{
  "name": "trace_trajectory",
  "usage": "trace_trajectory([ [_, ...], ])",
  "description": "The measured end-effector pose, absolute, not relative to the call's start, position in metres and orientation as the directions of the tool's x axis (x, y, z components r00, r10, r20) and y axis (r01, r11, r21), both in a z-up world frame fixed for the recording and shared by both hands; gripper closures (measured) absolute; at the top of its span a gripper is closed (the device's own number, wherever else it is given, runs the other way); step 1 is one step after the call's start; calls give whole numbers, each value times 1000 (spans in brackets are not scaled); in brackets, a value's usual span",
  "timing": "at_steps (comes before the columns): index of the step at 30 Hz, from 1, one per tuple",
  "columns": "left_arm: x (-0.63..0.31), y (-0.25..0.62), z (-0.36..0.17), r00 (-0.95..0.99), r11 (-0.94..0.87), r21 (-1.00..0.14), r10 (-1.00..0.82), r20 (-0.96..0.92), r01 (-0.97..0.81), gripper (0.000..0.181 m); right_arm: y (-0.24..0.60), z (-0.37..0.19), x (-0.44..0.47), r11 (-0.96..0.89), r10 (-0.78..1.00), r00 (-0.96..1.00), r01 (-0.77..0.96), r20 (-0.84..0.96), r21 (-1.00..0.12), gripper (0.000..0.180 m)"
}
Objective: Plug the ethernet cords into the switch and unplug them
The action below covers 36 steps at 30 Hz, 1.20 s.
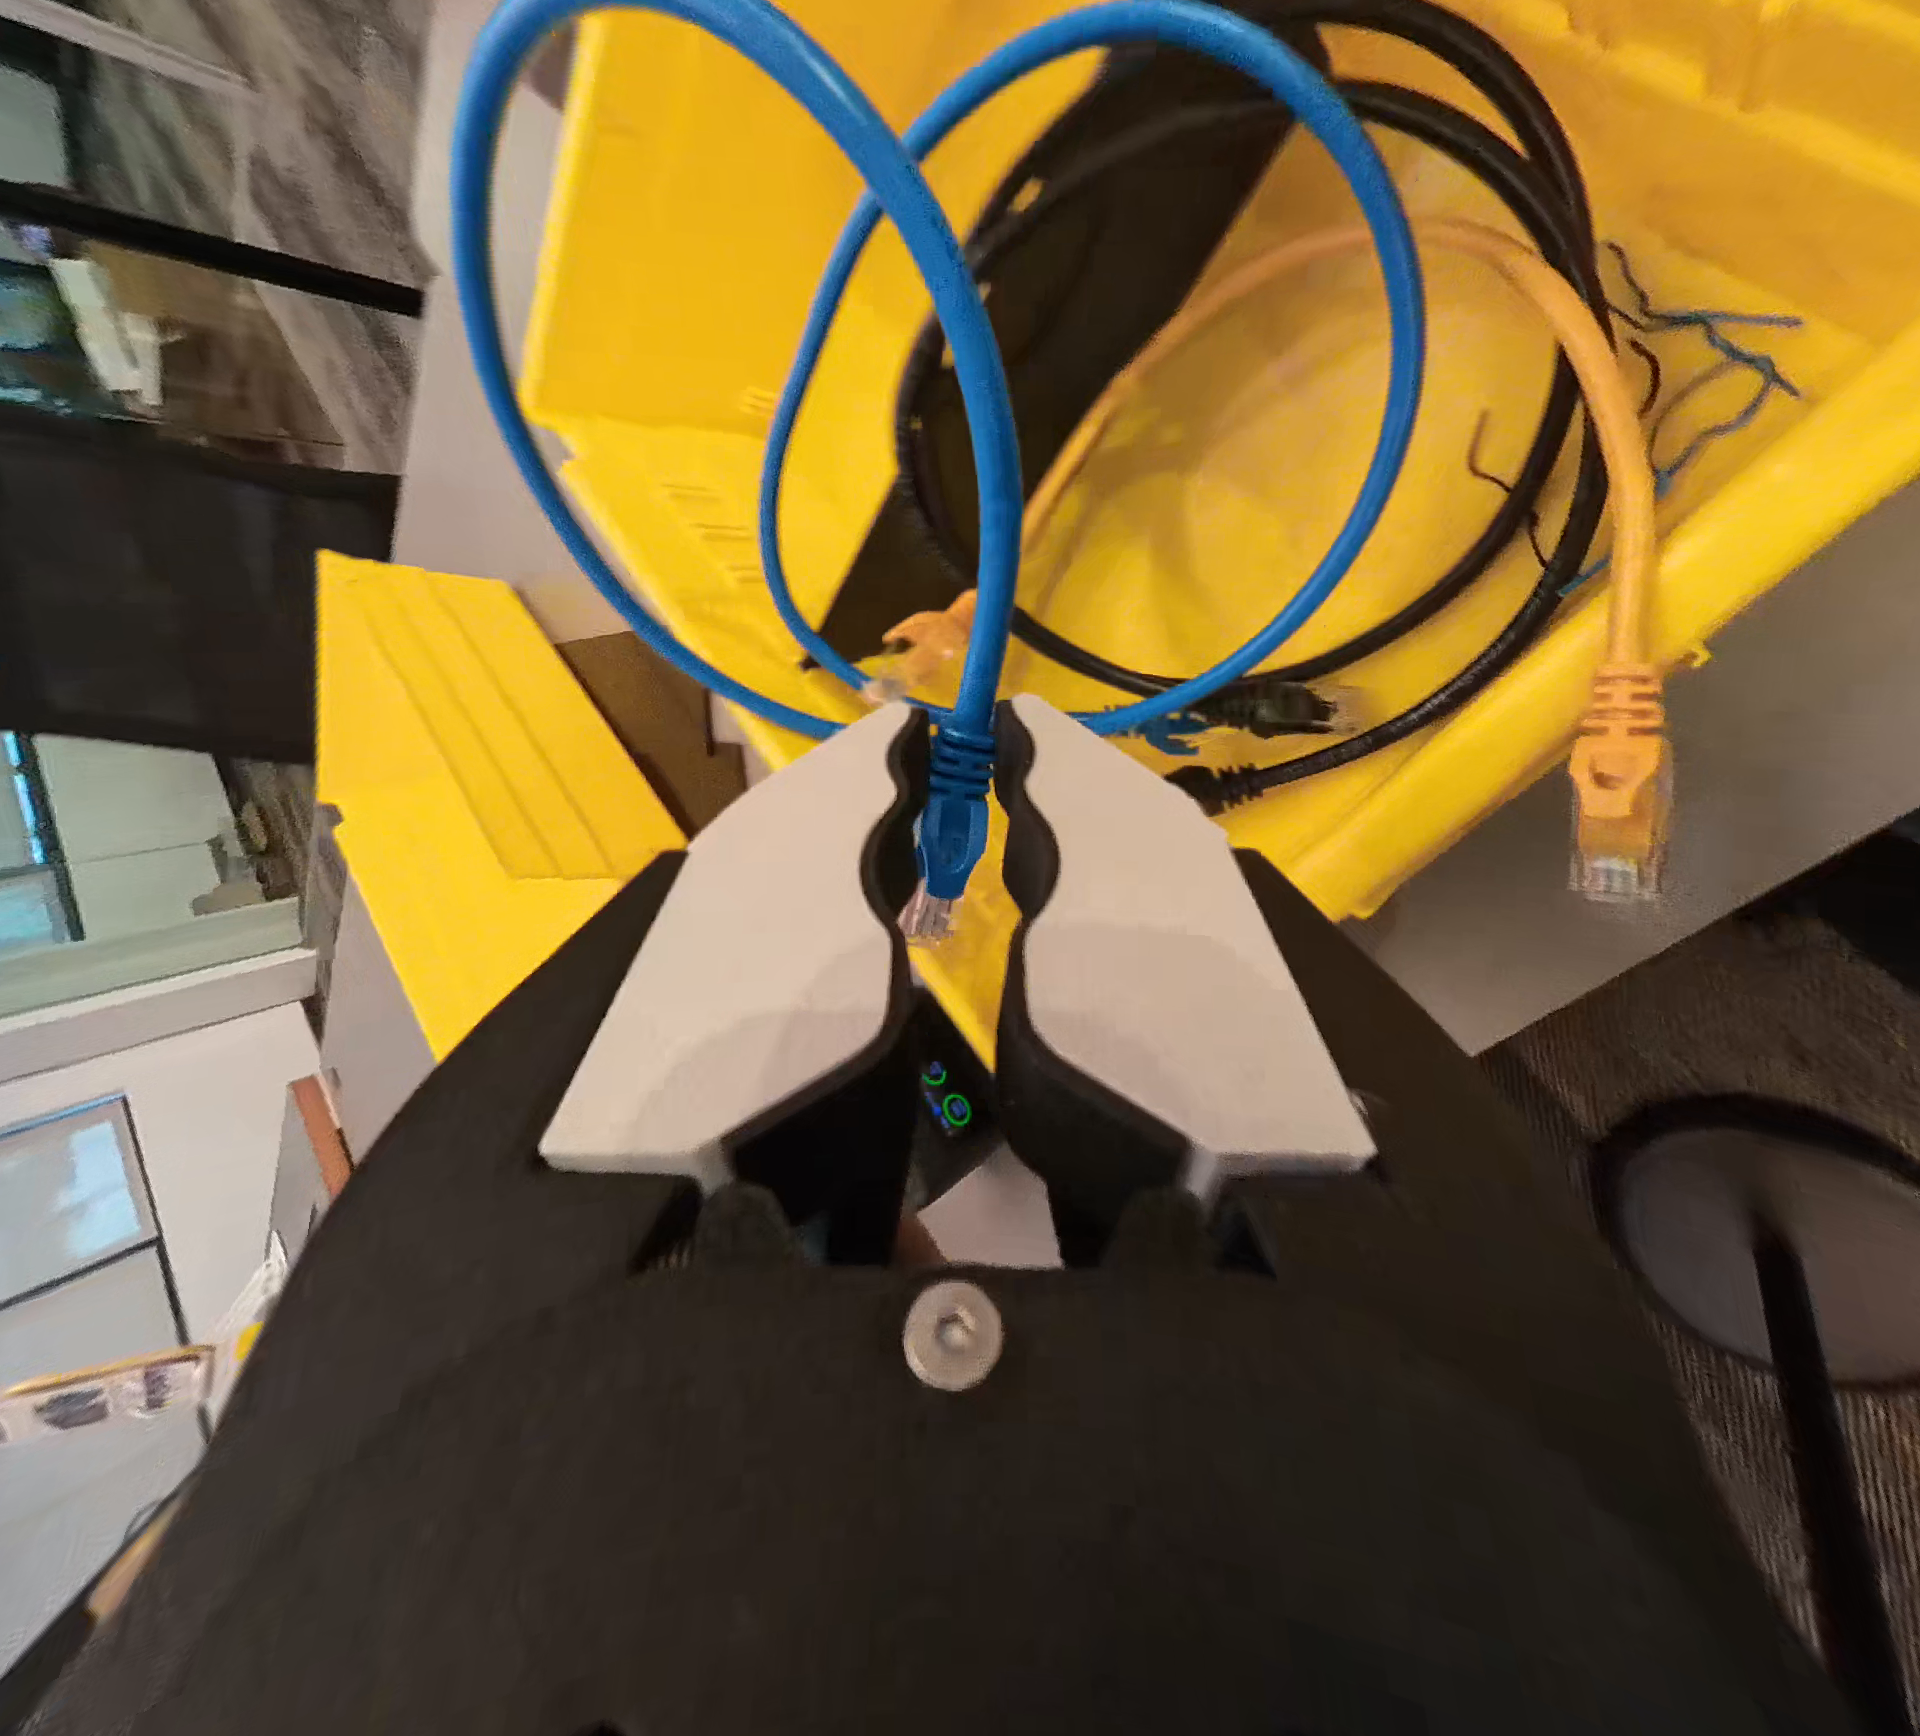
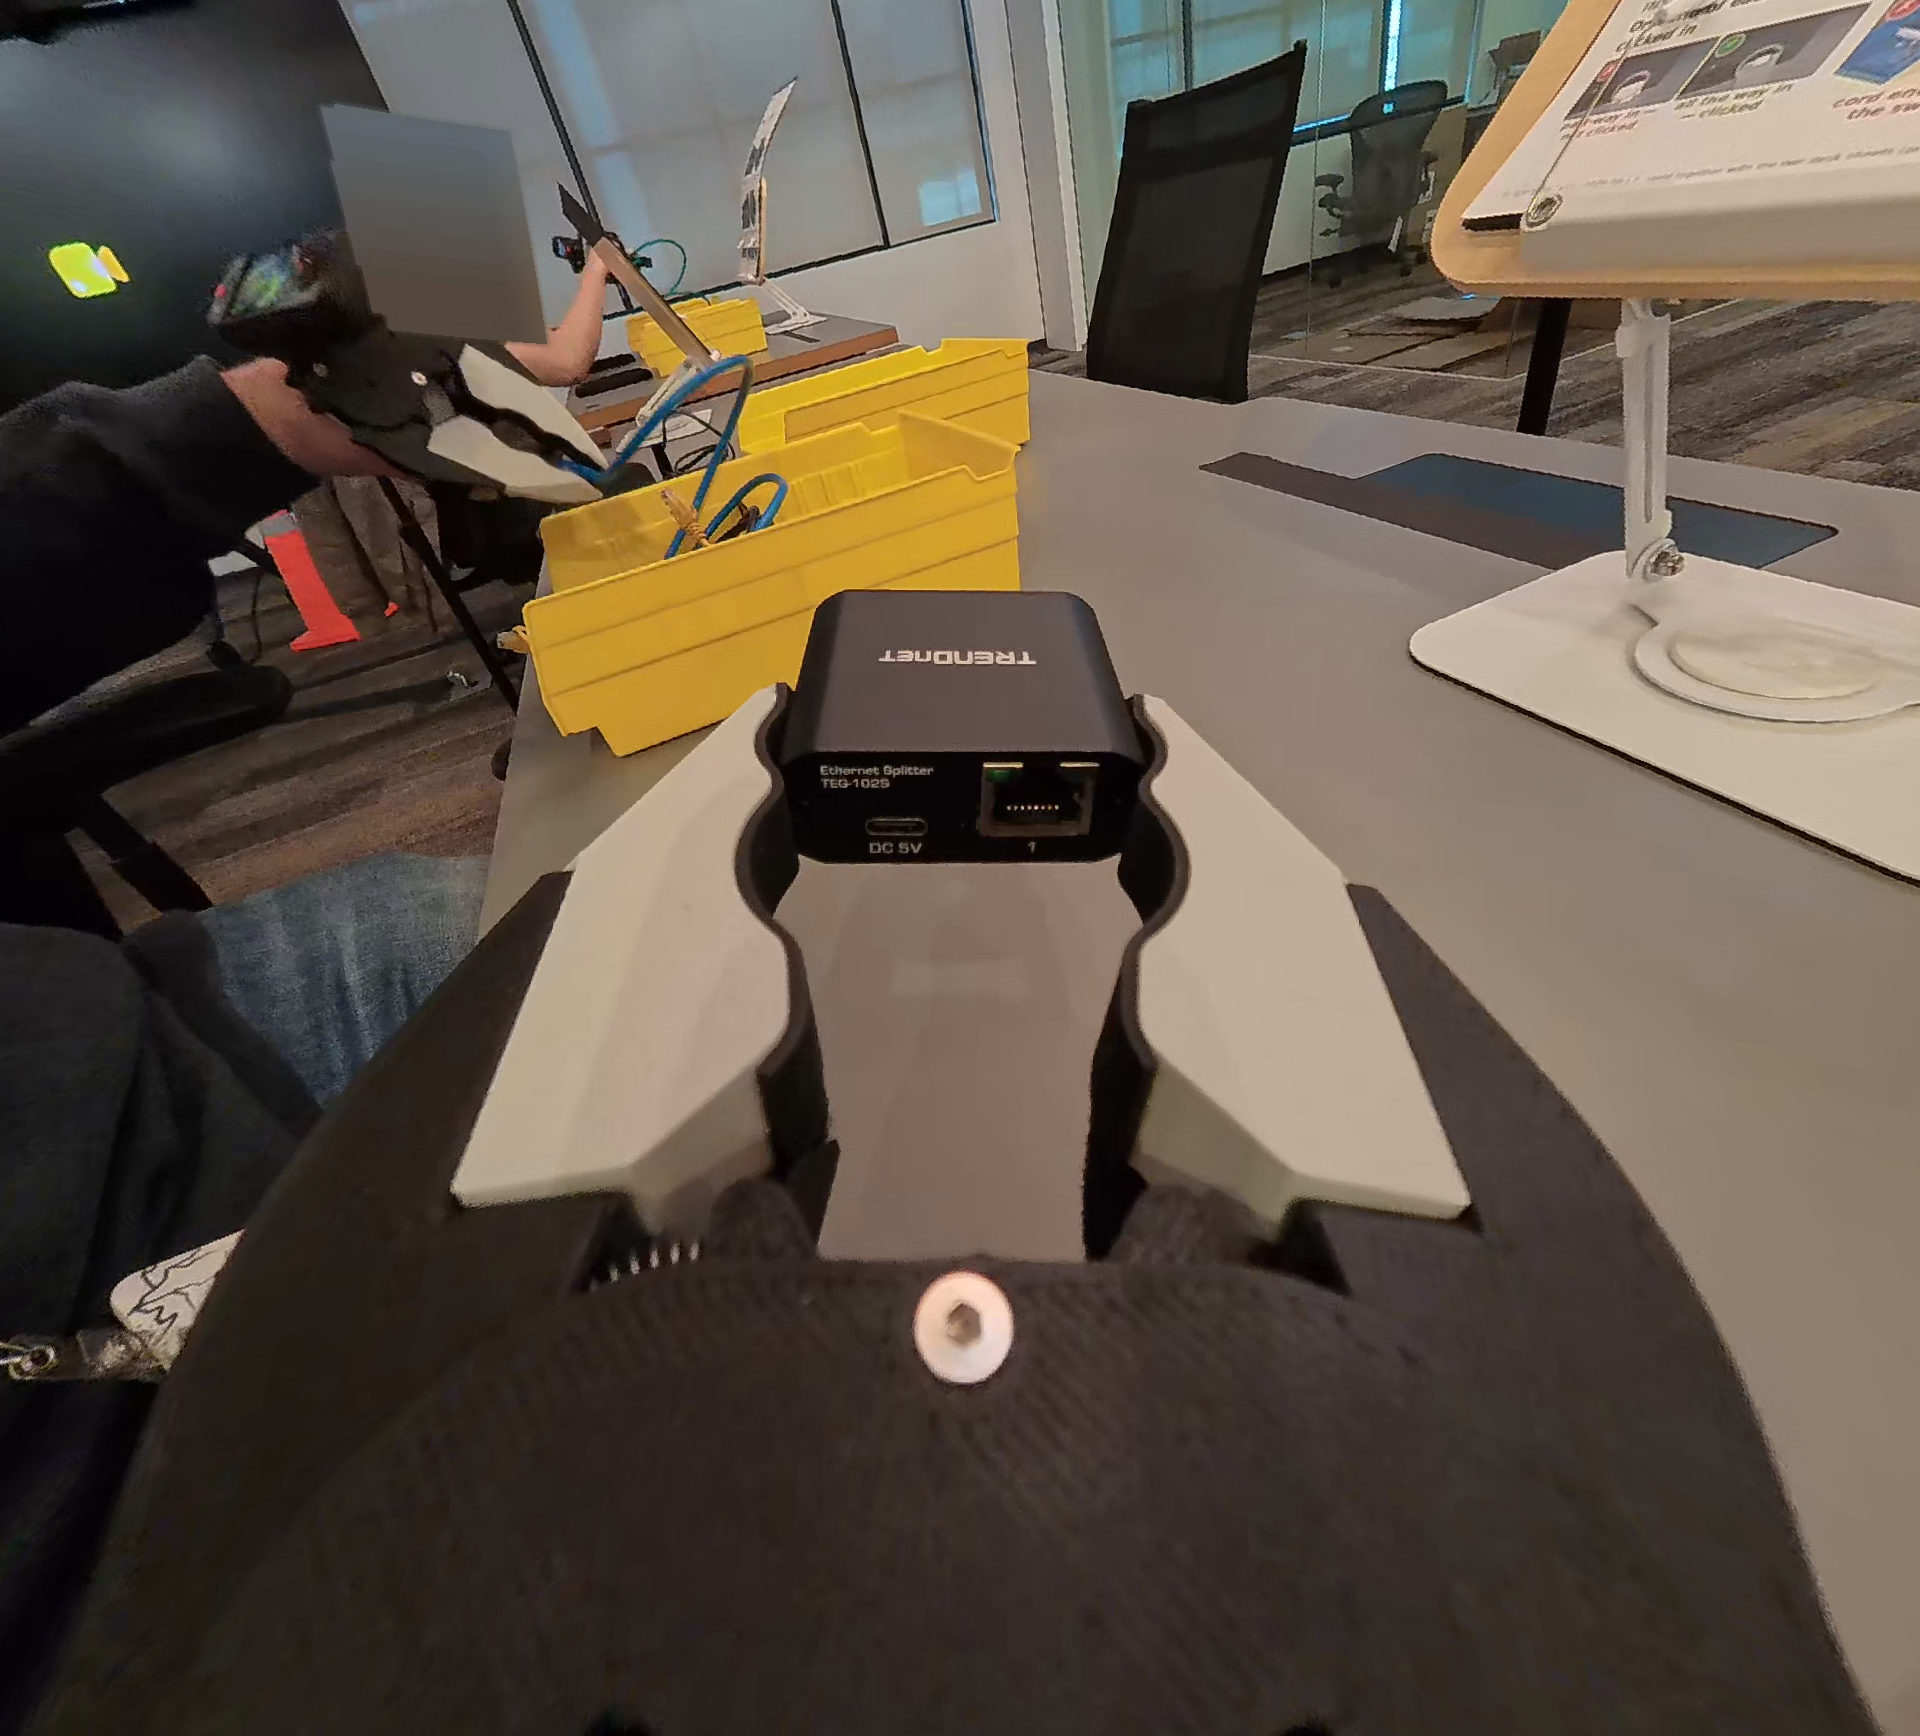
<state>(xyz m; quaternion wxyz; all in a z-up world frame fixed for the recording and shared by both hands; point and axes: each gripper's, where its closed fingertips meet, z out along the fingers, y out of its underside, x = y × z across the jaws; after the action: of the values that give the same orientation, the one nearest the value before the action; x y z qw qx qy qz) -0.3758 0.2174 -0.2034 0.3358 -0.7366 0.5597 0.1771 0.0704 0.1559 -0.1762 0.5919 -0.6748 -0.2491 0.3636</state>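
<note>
Left hand-held gripper (image 1: 961, 751): narrowed onto the blue cord (image 1: 987, 398), pinching it at the ribbed boot just behind the clear plug; plug tip points back toward the wrist. It is held above the yellow bin (image 1: 1455, 803).
Right hand-held gripper (image 2: 958, 751): set wide around the switch (image 2: 951, 720), fingers against both side walls, box resting on the tabletop (image 2: 1299, 855).
Switch: small dark box; one port and a small power socket face the right wrist camera. Looks rigid and light; side walls likely the sound place to brace it.
Blue cord: springy, keeps two big loops; light, soft jacket. The boot is the firm spot; the plug's latch tab is likely fragile.
Orientation: judged, the plug needs turning before it can meet the port.
In the bin: yellow cord (image 1: 1621, 543), one plug hanging over the rim; black cords (image 1: 1558, 439) coiled beneath. The loops could snag these.
Nearby: second bin (image 2: 894, 398) behind; white stand (image 2: 1652, 626) with instruction board to the right, clear of the switch.
</note>
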Motion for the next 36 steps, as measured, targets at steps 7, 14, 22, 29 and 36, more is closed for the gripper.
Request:
trace_trajectory([
  [7, -383, 211, -154, 401, -149, -399, -615, -679, -905, 169, 156, -175, 71, -171, 766, 614, -93, -192, -981, 119],
  [14, -389, 204, -115, 425, -137, -423, -548, -721, -896, 170, 157, -175, 71, -171, 766, 613, -96, -194, -981, 119],
  [22, -398, 204, -50, 469, -138, -456, -411, -782, -880, 170, 157, -176, 73, -171, 763, 615, -102, -198, -980, 119],
  [29, -420, 207, 19, 552, -159, -529, -211, -807, -834, 170, 157, -175, 74, -166, 763, 616, -106, -196, -980, 119],
  [36, -387, 205, 68, 537, -77, -532, -159, -828, -843, 171, 156, -171, 76, -155, 761, 621, -108, -189, -982, 119],
])
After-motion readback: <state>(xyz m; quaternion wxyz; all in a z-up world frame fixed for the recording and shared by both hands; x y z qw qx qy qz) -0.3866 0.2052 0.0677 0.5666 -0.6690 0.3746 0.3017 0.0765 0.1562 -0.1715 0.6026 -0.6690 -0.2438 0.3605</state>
